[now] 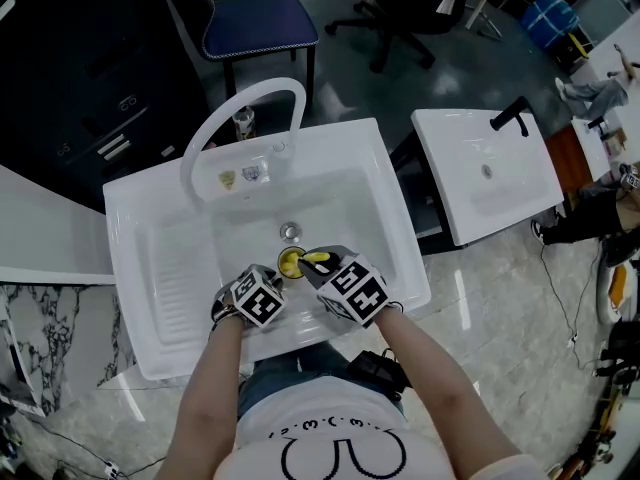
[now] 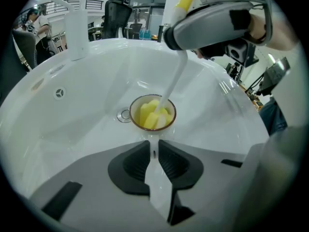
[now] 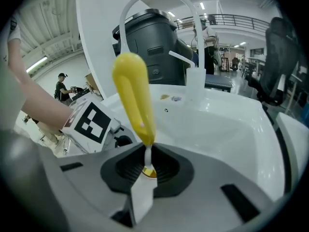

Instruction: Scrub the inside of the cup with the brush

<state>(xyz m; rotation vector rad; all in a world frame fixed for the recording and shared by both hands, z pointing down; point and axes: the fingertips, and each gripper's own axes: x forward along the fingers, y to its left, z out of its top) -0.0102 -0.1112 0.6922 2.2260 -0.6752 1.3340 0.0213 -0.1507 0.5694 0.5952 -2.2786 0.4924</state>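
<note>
A small brown-rimmed cup stands on the sink floor beside the drain; from the head view the cup shows yellow inside. The brush's yellow sponge head sits in the cup, and its white shaft rises to my right gripper. My right gripper is shut on that shaft, with the yellow handle standing up above the jaws. My left gripper hovers just short of the cup, its jaws a narrow slit apart with nothing between them.
The white sink has an arched faucet at the back and a ribbed draining board on the left. A second basin stands to the right. A blue chair is behind the sink.
</note>
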